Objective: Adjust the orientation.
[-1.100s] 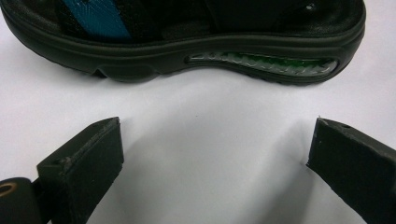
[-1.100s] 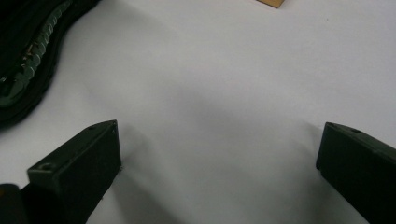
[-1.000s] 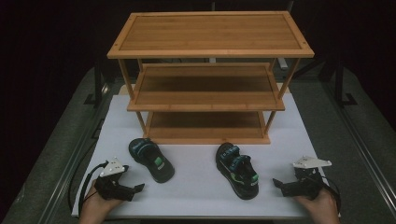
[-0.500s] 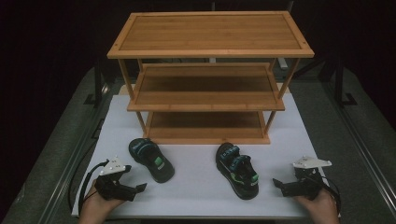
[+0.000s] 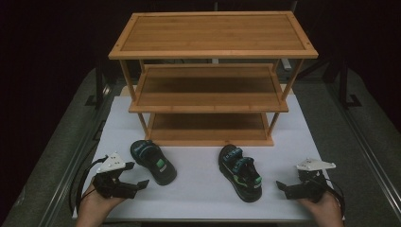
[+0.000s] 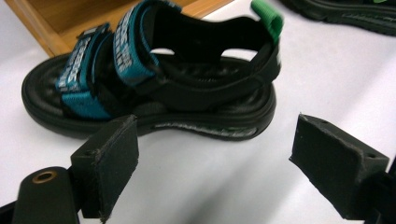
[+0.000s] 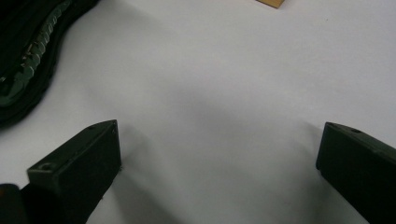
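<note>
Left tool [image 5: 134, 178] gaping empty just short of teal sandal [image 5: 152, 161]; right tool [image 5: 287, 187] likewise beside other sandal [image 5: 240, 172], near desk's front edge.

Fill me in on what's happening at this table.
A person holds a hand-held gripper in each hand over a white mat. The left hand-held gripper, jaws open, points at the left sandal. The right hand-held gripper is open near the right sandal. Both sandals lie before an empty wooden rack.
</note>
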Demonstrator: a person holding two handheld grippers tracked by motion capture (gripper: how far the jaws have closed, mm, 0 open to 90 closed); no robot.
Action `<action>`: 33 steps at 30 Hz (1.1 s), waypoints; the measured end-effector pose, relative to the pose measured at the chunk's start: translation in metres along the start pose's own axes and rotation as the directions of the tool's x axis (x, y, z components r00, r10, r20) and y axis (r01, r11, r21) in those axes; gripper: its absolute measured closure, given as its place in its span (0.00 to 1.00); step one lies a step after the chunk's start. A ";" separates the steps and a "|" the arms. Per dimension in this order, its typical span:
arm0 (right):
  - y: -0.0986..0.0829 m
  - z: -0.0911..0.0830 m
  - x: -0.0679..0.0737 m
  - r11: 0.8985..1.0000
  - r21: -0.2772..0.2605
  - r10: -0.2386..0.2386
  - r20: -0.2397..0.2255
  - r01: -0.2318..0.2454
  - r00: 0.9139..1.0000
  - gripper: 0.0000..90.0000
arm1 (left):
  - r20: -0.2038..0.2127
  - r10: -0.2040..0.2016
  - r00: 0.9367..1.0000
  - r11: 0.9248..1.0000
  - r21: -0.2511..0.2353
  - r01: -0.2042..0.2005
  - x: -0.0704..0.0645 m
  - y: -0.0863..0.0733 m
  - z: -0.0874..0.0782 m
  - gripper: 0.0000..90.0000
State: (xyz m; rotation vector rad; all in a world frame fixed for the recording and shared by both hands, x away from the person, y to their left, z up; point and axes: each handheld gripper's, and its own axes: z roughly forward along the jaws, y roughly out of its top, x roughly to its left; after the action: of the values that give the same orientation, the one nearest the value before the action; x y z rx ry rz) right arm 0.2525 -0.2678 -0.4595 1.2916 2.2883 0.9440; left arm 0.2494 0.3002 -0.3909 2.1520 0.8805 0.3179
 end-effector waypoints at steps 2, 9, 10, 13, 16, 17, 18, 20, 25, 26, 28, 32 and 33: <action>0.000 0.000 0.000 1.000 0.000 -0.001 0.000 0.001 1.000 0.00 | 0.006 0.006 1.000 1.000 0.004 -0.006 -0.001 0.002 0.000 0.16; 0.000 0.000 0.000 1.000 0.000 -0.001 0.000 0.001 1.000 0.00 | 0.051 0.024 0.998 1.000 -0.003 -0.023 -0.013 0.019 -0.002 0.17; 0.000 0.000 0.000 1.000 0.000 -0.001 0.000 0.001 1.000 0.00 | 0.059 0.031 0.998 1.000 -0.003 -0.031 -0.014 0.022 -0.003 0.22; 0.000 0.000 0.000 1.000 0.000 0.000 0.000 0.000 1.000 0.00 | 0.081 0.055 0.995 0.998 -0.014 -0.054 -0.018 0.035 -0.003 0.25; 0.000 0.000 0.000 1.000 0.000 0.001 -0.001 -0.001 1.000 0.00 | 0.086 0.063 0.994 0.998 -0.022 -0.061 -0.020 0.042 -0.001 0.25; 0.000 0.000 0.000 1.000 0.000 -0.001 0.000 0.001 1.000 0.00 | 0.091 0.069 0.993 0.998 -0.021 -0.067 -0.020 0.045 0.001 0.25; 0.000 0.000 0.000 1.000 -0.001 -0.001 0.000 0.001 1.000 0.00 | 0.094 0.073 0.993 0.997 -0.021 -0.071 -0.022 0.049 0.002 0.26; 0.000 0.000 0.000 1.000 -0.001 -0.001 0.000 0.001 1.000 0.00 | 0.111 0.086 0.990 0.996 -0.020 -0.084 -0.026 0.059 0.008 0.26; 0.000 0.000 0.000 1.000 -0.001 -0.001 0.000 0.001 1.000 0.00 | 0.132 0.107 0.985 0.994 -0.018 -0.106 -0.032 0.071 0.017 0.26; 0.000 0.000 0.000 1.000 -0.001 -0.002 -0.001 0.002 1.000 0.00 | 0.138 0.109 0.985 0.994 -0.016 -0.107 -0.033 0.074 0.019 0.27; 0.000 0.000 0.000 1.000 -0.001 -0.002 0.000 0.002 1.000 0.00 | 0.147 0.109 0.983 0.994 -0.013 -0.108 -0.035 0.079 0.023 0.28; 0.000 0.000 0.000 1.000 -0.001 -0.002 0.000 0.002 1.000 0.00 | 0.167 0.128 0.978 0.992 -0.007 -0.128 -0.040 0.091 0.032 0.28; 0.000 0.000 0.000 1.000 -0.001 -0.002 0.000 0.002 1.000 0.00 | 0.172 0.130 0.976 0.991 -0.007 -0.131 -0.040 0.093 0.034 0.28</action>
State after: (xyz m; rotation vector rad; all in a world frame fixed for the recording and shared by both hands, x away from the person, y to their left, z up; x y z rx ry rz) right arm 0.2525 -0.2679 -0.4596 1.2888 2.2882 0.9453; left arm 0.2821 0.2104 -0.3427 2.2082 0.6443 0.1915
